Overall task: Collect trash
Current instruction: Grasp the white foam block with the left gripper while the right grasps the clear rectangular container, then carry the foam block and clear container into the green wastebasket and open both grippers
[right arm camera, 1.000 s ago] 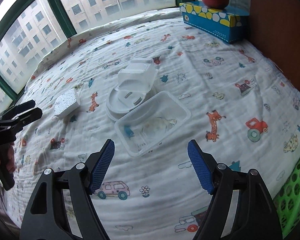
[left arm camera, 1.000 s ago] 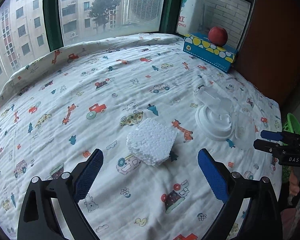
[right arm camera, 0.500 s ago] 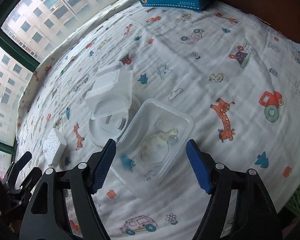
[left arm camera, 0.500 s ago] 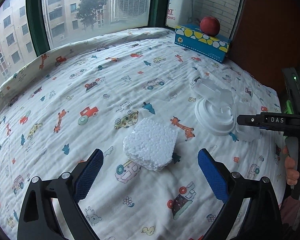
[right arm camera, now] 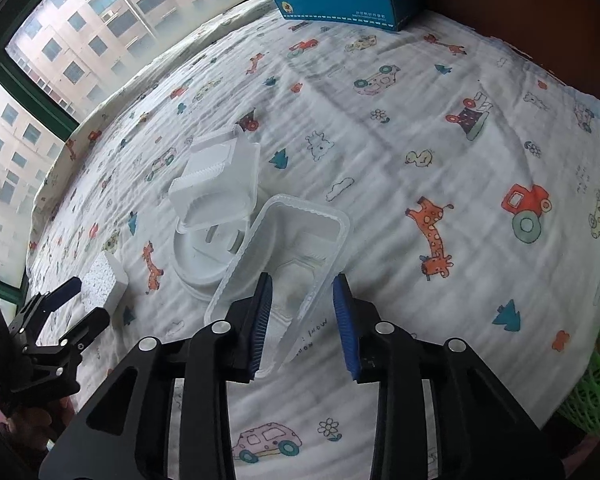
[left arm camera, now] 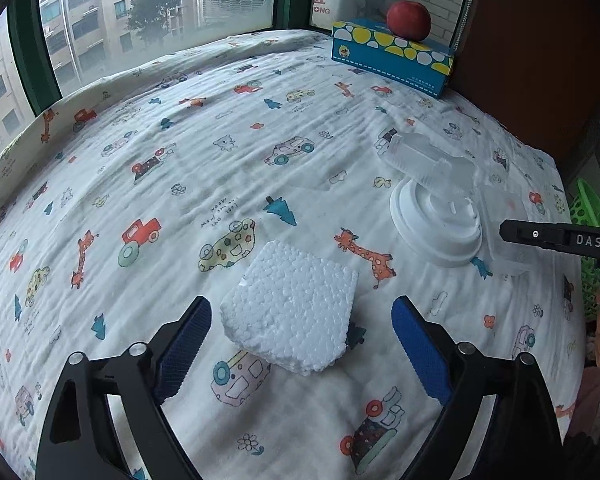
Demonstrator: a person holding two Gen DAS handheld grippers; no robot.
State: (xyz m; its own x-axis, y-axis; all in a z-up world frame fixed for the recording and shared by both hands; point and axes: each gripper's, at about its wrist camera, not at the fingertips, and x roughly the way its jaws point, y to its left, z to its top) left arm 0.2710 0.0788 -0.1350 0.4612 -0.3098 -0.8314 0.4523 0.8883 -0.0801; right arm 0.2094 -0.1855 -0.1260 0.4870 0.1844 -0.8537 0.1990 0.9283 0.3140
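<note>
A white foam block (left arm camera: 292, 312) lies on the cartoon-print sheet (left arm camera: 220, 140). It sits between the blue pads of my left gripper (left arm camera: 301, 304), whose jaws are closing and do not touch it. To the right a clear hinged box (left arm camera: 423, 164) rests on a white round lid (left arm camera: 439, 228). In the right wrist view my right gripper (right arm camera: 301, 280) is closing on the right wall of a clear plastic tray (right arm camera: 300, 236). One pad is inside and one outside, and the tray is tipped up on its side. The foam block (right arm camera: 104, 280) and left gripper (right arm camera: 72, 308) show at the left.
A blue and yellow tissue box (left arm camera: 391, 60) with a red apple (left arm camera: 407, 20) on it stands at the far right corner by a brown wall. A green mesh basket (right arm camera: 595, 360) sits off the sheet's right edge. Windows run along the far side.
My right jaws have narrowed around the clear tray's wall, and the tray has tipped up from lying flat. My left gripper has come lower and closer to the foam block.
</note>
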